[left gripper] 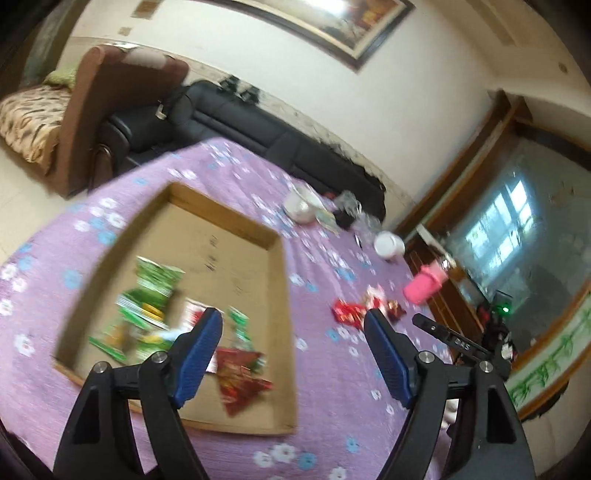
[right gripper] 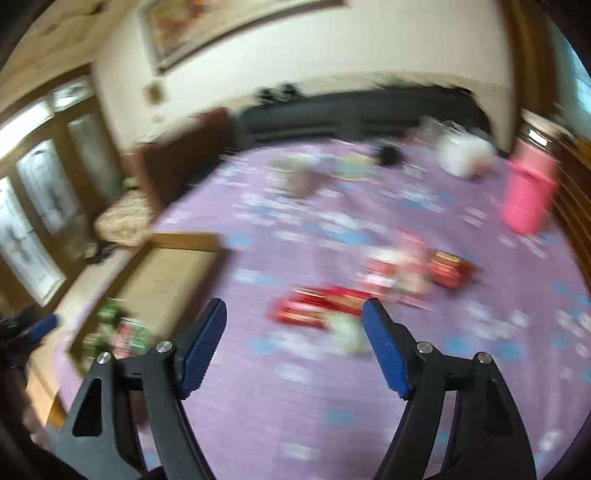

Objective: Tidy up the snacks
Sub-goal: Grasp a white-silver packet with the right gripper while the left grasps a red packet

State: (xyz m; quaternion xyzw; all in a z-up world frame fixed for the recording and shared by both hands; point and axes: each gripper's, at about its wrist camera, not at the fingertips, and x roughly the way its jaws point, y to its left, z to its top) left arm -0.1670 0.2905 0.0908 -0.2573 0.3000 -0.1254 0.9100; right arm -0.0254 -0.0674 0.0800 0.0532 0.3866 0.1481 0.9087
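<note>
Bare purple counter (left gripper: 325, 387) lies open between cardboard tray (left gripper: 284, 295) and red snack packets (left gripper: 349, 312); pink cup (left gripper: 424, 286) and white cups (left gripper: 388, 245) crowd far edge.

Surface (left gripper: 229, 166) draped in purple cloth with white and blue flowers. Far end: white bowl (left gripper: 300, 207), white lidded jar (left gripper: 388, 245), small black item (left gripper: 345, 220) between them. Pink cup (left gripper: 423, 286) near right edge. Black sofa (left gripper: 258, 122) against wall behind; brown armchair (left gripper: 92, 122) to its left. Framed picture (left gripper: 332, 26) on wall above.
</note>
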